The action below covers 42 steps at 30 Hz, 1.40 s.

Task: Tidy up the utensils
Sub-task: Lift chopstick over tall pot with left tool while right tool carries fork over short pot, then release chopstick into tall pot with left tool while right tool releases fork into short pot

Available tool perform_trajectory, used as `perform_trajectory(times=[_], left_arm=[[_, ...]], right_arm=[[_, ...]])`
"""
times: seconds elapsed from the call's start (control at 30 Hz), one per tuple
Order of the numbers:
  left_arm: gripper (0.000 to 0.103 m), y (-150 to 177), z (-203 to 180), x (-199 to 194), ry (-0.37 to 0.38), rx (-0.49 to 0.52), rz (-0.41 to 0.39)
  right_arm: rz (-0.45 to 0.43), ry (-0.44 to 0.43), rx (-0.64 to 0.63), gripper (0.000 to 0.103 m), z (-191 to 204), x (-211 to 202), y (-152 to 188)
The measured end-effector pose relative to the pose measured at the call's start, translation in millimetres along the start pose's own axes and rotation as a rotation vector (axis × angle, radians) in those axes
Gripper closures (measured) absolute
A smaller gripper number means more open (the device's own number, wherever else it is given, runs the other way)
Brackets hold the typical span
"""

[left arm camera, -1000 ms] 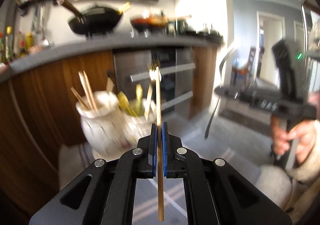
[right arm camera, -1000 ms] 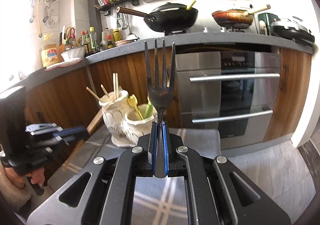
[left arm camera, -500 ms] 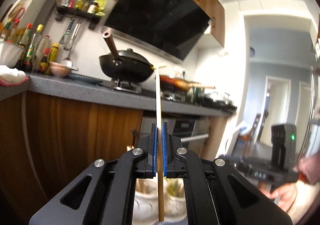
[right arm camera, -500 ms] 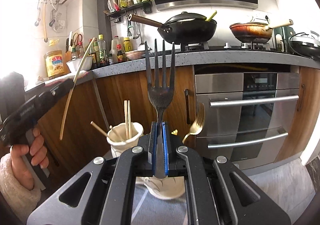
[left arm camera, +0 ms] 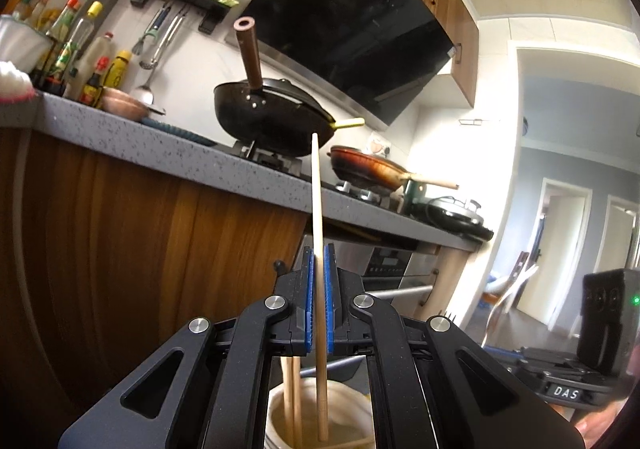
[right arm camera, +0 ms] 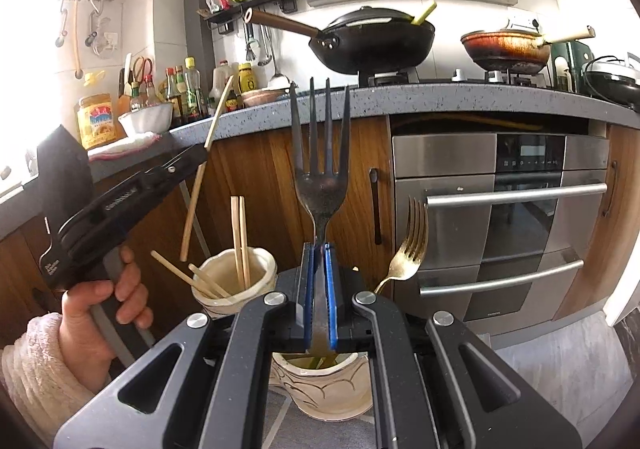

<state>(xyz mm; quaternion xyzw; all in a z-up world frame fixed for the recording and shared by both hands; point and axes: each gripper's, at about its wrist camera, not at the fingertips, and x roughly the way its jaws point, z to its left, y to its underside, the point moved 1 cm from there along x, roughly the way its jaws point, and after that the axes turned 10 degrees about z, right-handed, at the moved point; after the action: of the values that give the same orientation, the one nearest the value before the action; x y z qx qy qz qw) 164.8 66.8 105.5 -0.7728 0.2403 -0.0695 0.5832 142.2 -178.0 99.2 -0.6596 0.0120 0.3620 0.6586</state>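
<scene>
Left gripper (left arm camera: 319,299): blue pads closed tight on a single wooden chopstick (left arm camera: 318,249). In the left wrist view its long axis runs near vertical, upper tip up toward the black wok (left arm camera: 276,121), lower end hanging over the mouth of the cream ceramic chopstick holder (left arm camera: 280,409). Can't tell whether that lower end is inside the rim or just above it. In the right wrist view the same chopstick (right arm camera: 192,209) leans, top toward the counter, bottom end above and left of the holder (right arm camera: 234,281), apart from it. Holder already has a pair standing upright plus a couple leaning left.

Right gripper (right arm camera: 319,299): pads closed on the handle of a dark metal fork (right arm camera: 320,169), tines straight up, axis vertical. Handle below the pads is hidden by the gripper body. Directly under it sits a second cream holder (right arm camera: 320,389), mostly blocked; contents hard to make out, something greenish. A gold fork (right arm camera: 408,245) sticks up tines-up on its right side; its base is hidden.

Left hand (right arm camera: 96,309) is on the left gripper's grip. In the left wrist view the right gripper (left arm camera: 600,349) is cut off at the frame edge.
</scene>
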Motion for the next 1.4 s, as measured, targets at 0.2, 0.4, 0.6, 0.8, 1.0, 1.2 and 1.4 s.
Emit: perform_trajectory(times=[0.2,0.4,0.6,0.8,1.0,1.2,1.4], left_arm=[[0.098,7,10,12,-0.007,-0.01,0.018],[0.098,15,17,12,-0.006,0.004,0.043],[0.098,23,20,8,-0.009,0.01,0.062],[0.098,28,18,8,0.009,0.03,0.092],[0.097,30,18,8,-0.003,0.033,0.111],[0.091,25,18,-1,-0.021,0.028,0.107],[0.067,27,5,-31,-0.062,0.072,0.118]], right_arm=[[0.029,-0.004,0.002,0.098,1,14,5],[0.058,-0.008,-0.003,0.098,4,24,14],[0.08,-0.003,0.001,0.098,4,31,20],[0.112,0.0,0.009,0.098,1,38,25],[0.171,-0.007,0.008,0.098,4,53,32],[0.154,-0.004,-0.004,0.084,10,44,30],[0.12,0.01,-0.012,0.068,16,18,38]])
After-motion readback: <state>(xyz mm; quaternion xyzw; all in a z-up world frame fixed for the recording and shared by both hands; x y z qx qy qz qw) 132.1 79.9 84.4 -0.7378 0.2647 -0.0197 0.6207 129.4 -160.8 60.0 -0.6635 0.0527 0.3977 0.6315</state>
